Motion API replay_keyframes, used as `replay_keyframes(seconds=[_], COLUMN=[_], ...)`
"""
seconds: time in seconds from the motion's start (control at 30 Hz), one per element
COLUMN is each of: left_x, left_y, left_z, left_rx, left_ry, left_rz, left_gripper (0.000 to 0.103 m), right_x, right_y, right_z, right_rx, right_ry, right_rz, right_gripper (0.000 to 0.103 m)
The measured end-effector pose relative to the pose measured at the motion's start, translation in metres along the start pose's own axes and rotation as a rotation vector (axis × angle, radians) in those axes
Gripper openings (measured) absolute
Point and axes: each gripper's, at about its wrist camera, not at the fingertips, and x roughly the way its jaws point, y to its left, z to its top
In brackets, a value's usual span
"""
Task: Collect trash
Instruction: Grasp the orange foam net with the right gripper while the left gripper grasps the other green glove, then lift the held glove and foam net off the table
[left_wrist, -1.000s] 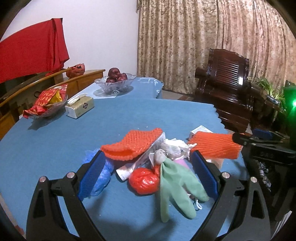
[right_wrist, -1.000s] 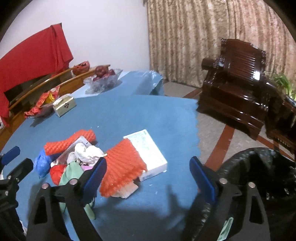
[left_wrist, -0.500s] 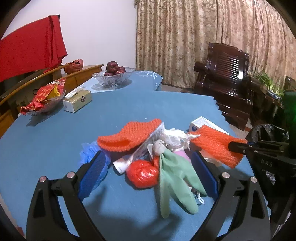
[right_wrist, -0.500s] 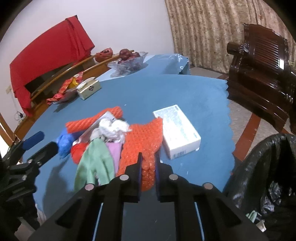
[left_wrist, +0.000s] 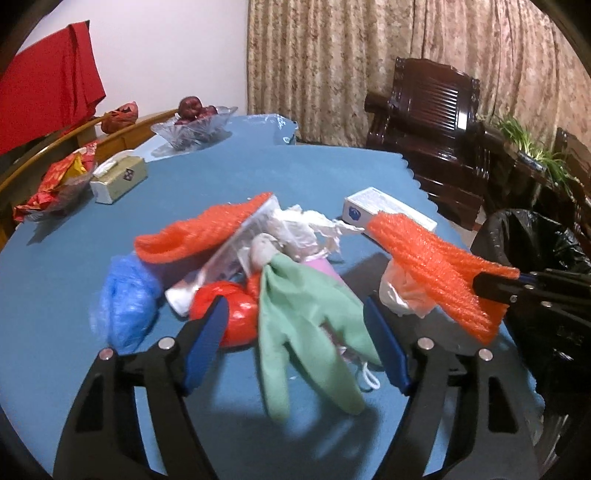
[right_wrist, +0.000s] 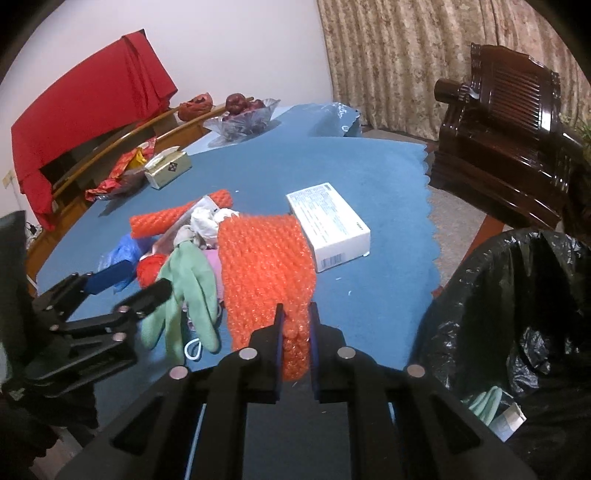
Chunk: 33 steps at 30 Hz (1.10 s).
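Observation:
A trash pile lies on the blue table (left_wrist: 258, 173): a green glove (left_wrist: 306, 314), a red bag (left_wrist: 236, 314), a blue wad (left_wrist: 122, 306), an orange foam net (left_wrist: 199, 232), white crumpled paper (left_wrist: 303, 225) and a white box (right_wrist: 328, 221). My right gripper (right_wrist: 294, 325) is shut on a second orange foam net (right_wrist: 266, 266), lifted off the table; it also shows in the left wrist view (left_wrist: 439, 266). My left gripper (left_wrist: 295, 332) is open, its fingers either side of the green glove. A black trash bag (right_wrist: 517, 302) stands at the table's right edge.
A tissue box (left_wrist: 118, 179), a dish of red wrappers (left_wrist: 55, 181) and a glass fruit bowl (left_wrist: 192, 125) stand at the table's far left. A dark wooden armchair (left_wrist: 436, 122) stands beyond the table on the right.
My right gripper closed on the orange foam net and lifted it toward the trash bag. My left gripper moved forward over the green glove, its fingers narrowing.

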Motion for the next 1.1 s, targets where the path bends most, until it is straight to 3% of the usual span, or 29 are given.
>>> replay_keyframes(seconds=[0.13,0.27,0.47,0.73,0.97,1.03,1.07,1.1], left_x=[0.015,0.022,0.006,-0.039,-0.047,-0.045,-0.045,-0.044], left_y=[0.0,0.005,0.007,0.009,0.007,0.006,0.005,0.005], left_z=[0.0,0.001,0.0,-0.009,-0.029,-0.034,-0.035,-0.035], left_rx=[-0.017,-0.045,-0.054,-0.055,-0.033,-0.029,-0.033,-0.037], left_ry=[0.036,0.07,0.05,0.002,0.043,0.061,0.068,0.072], left_rz=[-0.009,-0.04,-0.052,-0.09,-0.112,-0.112,-0.107,-0.106], left_gripper=[0.063,0.024,0.008,0.003,0.003,0.009,0.024,0.045], right_x=[0.001,0.001,-0.002,-0.016,-0.019,-0.019,-0.018,-0.018], right_y=[0.001,0.001,0.002,0.007,0.011,0.011,0.011,0.011], right_z=[-0.001,-0.002,0.0,0.001,-0.005,-0.008,-0.009,-0.011], right_rx=[-0.014,-0.016,-0.013,-0.016,-0.027,-0.027,-0.026,-0.026], right_ry=[0.005,0.006,-0.003,-0.025,-0.008,-0.001,0.002,0.005], right_rz=[-0.008,-0.011,-0.005,-0.001,-0.007,-0.008,-0.008,-0.008], right_gripper=[0.011,0.011,0.011,0.011,0.011,0.011,0.011,0.011])
